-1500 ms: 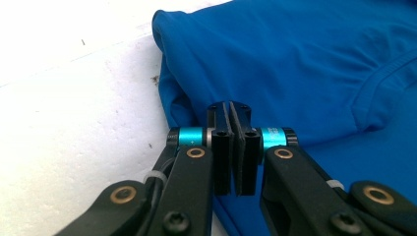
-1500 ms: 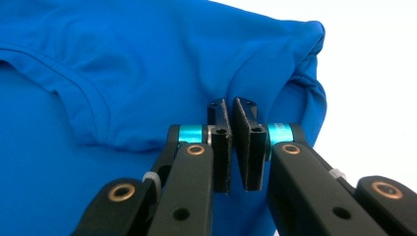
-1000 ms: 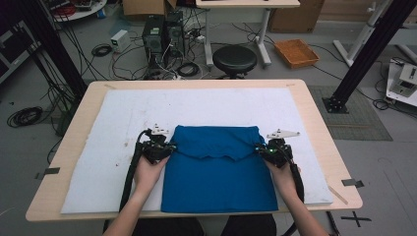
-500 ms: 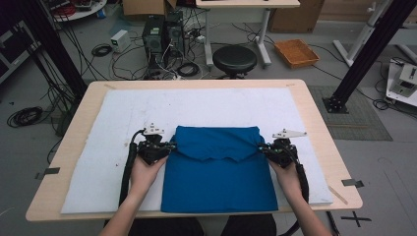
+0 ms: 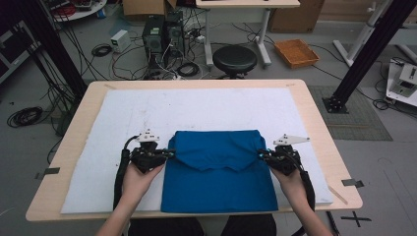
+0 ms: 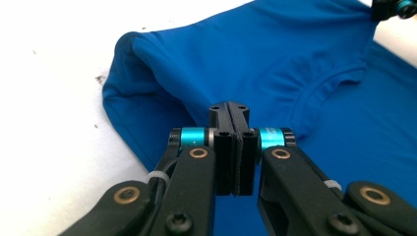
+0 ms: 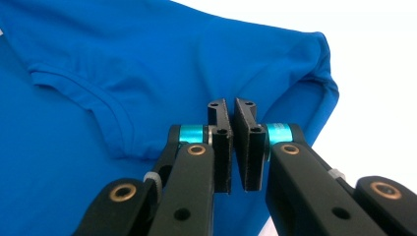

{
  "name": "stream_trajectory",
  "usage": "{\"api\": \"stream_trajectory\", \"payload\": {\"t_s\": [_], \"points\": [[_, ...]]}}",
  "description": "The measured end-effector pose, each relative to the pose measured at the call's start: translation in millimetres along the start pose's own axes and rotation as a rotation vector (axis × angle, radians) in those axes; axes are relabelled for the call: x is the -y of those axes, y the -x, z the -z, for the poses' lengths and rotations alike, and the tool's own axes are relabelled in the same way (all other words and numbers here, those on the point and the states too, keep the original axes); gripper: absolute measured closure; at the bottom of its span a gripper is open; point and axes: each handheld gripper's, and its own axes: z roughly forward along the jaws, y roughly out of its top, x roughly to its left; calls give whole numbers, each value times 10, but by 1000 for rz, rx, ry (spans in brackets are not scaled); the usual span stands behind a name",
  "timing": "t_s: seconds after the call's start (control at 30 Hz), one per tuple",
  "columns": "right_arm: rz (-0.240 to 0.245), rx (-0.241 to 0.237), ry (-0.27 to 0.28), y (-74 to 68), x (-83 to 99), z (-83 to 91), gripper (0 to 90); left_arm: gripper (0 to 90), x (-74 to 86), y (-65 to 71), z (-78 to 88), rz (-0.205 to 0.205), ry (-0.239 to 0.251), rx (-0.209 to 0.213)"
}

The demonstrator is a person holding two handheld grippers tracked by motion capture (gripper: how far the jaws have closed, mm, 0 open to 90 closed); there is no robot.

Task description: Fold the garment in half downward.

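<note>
A blue shirt [image 5: 219,184] lies on the white mat [image 5: 196,108], its upper part folded down so the collar edge [image 5: 216,166] faces me. My left gripper [image 5: 169,153] sits at the shirt's left edge, level with the fold, jaws pressed together. In the left gripper view the shut jaws [image 6: 230,109] hover just short of the folded sleeve [image 6: 147,73] with no cloth between them. My right gripper [image 5: 260,153] mirrors it at the right edge. Its jaws [image 7: 231,105] stand nearly together over the shirt [image 7: 147,54], with a thin slit and nothing gripped.
The mat covers most of the wooden table [image 5: 314,118]. Bare mat lies to the left, right and beyond the shirt. Off the table's far side stand a black stool [image 5: 235,59], computer cases with cables [image 5: 162,34] and an orange tray [image 5: 296,52] on the floor.
Both hands have drawn slightly outward from the shirt's sides and a little toward me. The shirt lies folded as before.
</note>
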Motion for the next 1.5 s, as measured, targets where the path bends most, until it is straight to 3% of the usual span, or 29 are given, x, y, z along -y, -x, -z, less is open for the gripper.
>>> {"api": "stream_trajectory", "payload": {"t_s": [0.43, 0.87, 1.13, 1.4, 1.43, 1.5], "points": [[35, -30, -5, -150, 189, 295, 862, 891, 202, 154, 213, 1, -13, 53], [87, -80, 4, -487, 427, 635, 863, 891, 453, 518, 514, -22, -13, 134], [93, -87, 3, -566, 553, 766, 862, 891, 564, 596, 570, -28, -47, 154], [104, -74, -29, -569, 654, 736, 850, 886, 664, 596, 536, -32, -82, 128], [105, -71, -31, -566, 662, 725, 822, 841, 668, 604, 529, -34, -88, 120], [96, -64, -26, -555, 668, 724, 732, 660, 654, 615, 525, -55, -103, 83]]}}
